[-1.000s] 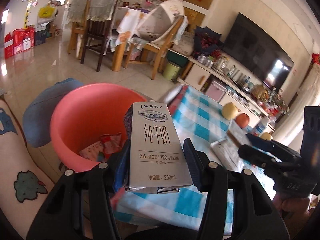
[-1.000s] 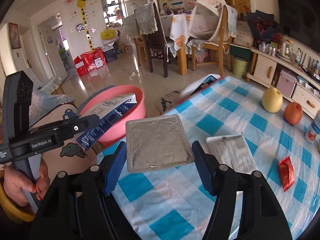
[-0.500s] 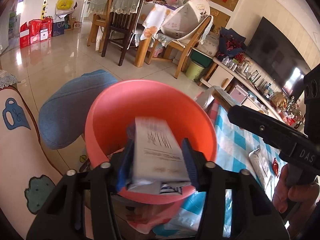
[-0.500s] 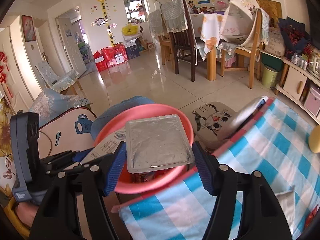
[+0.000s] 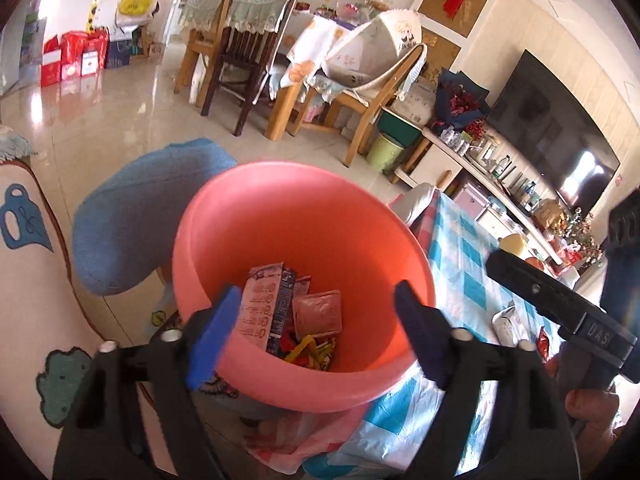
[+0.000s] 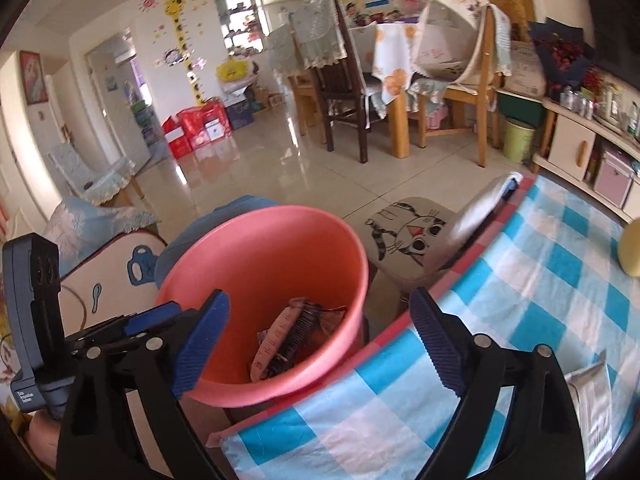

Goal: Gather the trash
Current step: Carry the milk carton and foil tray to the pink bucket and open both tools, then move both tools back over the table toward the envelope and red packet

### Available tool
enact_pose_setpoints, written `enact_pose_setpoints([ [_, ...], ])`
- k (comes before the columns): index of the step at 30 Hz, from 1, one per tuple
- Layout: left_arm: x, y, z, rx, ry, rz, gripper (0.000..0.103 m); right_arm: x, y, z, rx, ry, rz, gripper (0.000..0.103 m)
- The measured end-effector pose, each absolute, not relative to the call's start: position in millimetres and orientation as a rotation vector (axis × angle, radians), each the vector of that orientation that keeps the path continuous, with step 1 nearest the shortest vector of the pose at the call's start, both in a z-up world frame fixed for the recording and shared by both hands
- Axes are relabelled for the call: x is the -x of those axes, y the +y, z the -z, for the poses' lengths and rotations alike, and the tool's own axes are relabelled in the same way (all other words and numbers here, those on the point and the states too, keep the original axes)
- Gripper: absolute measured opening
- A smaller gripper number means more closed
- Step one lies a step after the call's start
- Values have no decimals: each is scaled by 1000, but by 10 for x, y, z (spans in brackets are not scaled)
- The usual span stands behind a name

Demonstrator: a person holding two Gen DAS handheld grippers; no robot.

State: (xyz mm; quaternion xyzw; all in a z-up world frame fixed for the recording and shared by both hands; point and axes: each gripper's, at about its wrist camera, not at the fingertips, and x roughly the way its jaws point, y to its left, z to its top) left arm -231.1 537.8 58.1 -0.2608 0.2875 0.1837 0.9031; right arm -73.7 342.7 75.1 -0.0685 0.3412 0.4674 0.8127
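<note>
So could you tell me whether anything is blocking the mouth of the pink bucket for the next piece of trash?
Nothing visible does. The pink bucket is open-topped, trash lies only at its bottom, and both open grippers, left and right, are empty.

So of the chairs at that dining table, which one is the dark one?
The dark chair is the one with a pale lace cover draped over its back. The chair to its right is light wood, with a white bag resting on it.

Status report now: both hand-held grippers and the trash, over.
Left hand-held gripper and right hand-held gripper open, jaws just opened, nothing between. Milk carton lies in round pink plastic bin. Nothing in the way.
</note>
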Motion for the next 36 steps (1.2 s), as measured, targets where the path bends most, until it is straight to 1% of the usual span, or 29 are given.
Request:
enact_pose_setpoints([
  [4,2373,5255,-654,522,552,-396,91,751,3146,-770,130,717,-946,90],
  [13,2386,4890,-891,488,457,-321,92,874,2543,-809,128,690,-883,90],
  [15,2349,4779,-967,476,448,-320,93,929,2411,-823,130,671,-866,90],
  [19,2282,4548,-1107,406,453,-351,94,967,2123,-877,112,647,-835,90],
  [21,2229,4421,-1149,366,477,-370,95,988,1968,-917,101,635,-819,92],
  [28,2060,4008,-1220,272,552,-371,95,1015,1422,-1004,74,605,-754,94],
  [36,1981,3651,-1326,207,584,-369,95,1008,945,-1059,34,577,-702,95],
])
